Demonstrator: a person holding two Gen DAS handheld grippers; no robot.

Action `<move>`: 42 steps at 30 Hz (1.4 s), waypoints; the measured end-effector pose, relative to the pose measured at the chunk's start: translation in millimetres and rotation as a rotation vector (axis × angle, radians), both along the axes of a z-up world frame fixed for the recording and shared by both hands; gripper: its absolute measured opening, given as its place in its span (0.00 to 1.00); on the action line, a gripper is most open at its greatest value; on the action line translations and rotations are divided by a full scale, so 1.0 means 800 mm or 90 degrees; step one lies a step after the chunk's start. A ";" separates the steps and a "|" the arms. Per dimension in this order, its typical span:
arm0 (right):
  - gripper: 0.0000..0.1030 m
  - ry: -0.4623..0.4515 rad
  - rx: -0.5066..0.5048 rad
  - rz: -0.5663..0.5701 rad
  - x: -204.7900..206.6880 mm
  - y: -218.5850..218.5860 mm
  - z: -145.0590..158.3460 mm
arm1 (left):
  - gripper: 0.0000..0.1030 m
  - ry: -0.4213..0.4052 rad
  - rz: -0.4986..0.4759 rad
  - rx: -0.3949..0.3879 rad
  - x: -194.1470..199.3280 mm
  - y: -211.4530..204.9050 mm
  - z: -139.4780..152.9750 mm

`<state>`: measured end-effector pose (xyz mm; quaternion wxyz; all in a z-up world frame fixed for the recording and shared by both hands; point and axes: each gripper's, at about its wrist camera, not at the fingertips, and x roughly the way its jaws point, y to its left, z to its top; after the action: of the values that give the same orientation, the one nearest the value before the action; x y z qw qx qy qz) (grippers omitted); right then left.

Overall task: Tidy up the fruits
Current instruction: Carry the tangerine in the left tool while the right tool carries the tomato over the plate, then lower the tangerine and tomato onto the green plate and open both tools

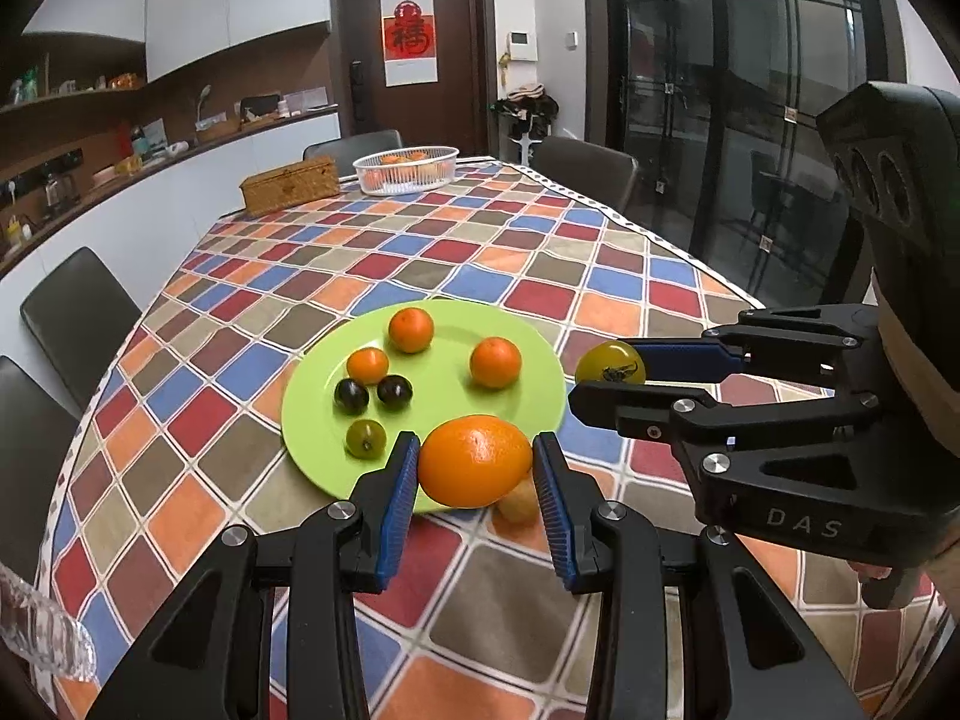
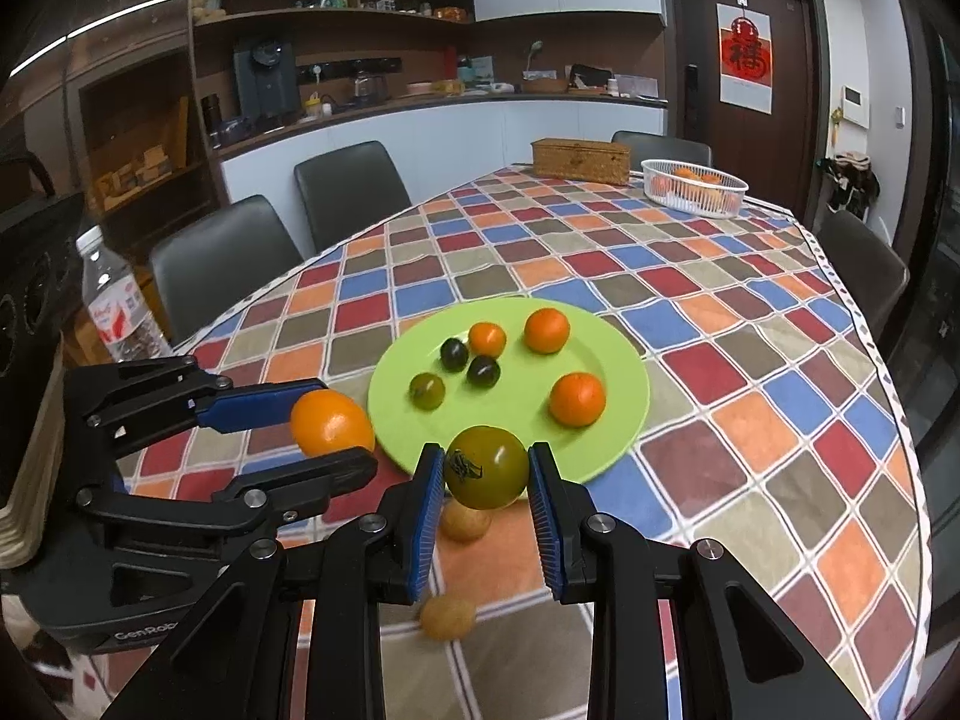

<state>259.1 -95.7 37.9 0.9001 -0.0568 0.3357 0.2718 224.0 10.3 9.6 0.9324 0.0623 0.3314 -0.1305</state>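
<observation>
The left gripper [image 1: 475, 468] clamps an orange [image 1: 474, 461] just above the near rim of the green plate [image 1: 324, 396]. The right gripper [image 2: 486, 474] is closed on a green tomato [image 2: 486, 467], also at the plate's near edge. Two small brown fruits [image 2: 464, 521] lie on the tablecloth [image 2: 750, 396] just short of the plate.
</observation>
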 end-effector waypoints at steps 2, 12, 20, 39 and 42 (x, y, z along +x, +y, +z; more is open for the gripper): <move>0.28 0.005 -0.001 -0.001 0.011 0.003 -0.001 | 0.37 0.001 0.002 -0.002 0.011 0.002 -0.002; 0.28 0.035 -0.006 -0.007 0.061 0.014 -0.020 | 0.37 0.014 0.011 -0.005 0.057 0.014 -0.017; 0.28 0.059 -0.014 -0.011 0.088 0.020 -0.040 | 0.37 0.045 0.024 -0.014 0.088 0.022 -0.044; 0.34 0.063 -0.016 -0.038 0.088 0.019 -0.047 | 0.57 0.034 0.092 -0.004 0.071 0.048 -0.038; 0.34 0.051 -0.017 -0.042 0.073 0.018 -0.037 | 0.59 0.026 0.099 -0.017 0.057 0.052 -0.025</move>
<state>317.3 -81.5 8.2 0.8934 -0.0470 0.3771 0.2395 269.7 52.2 -10.6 0.9335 0.0211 0.3523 -0.0638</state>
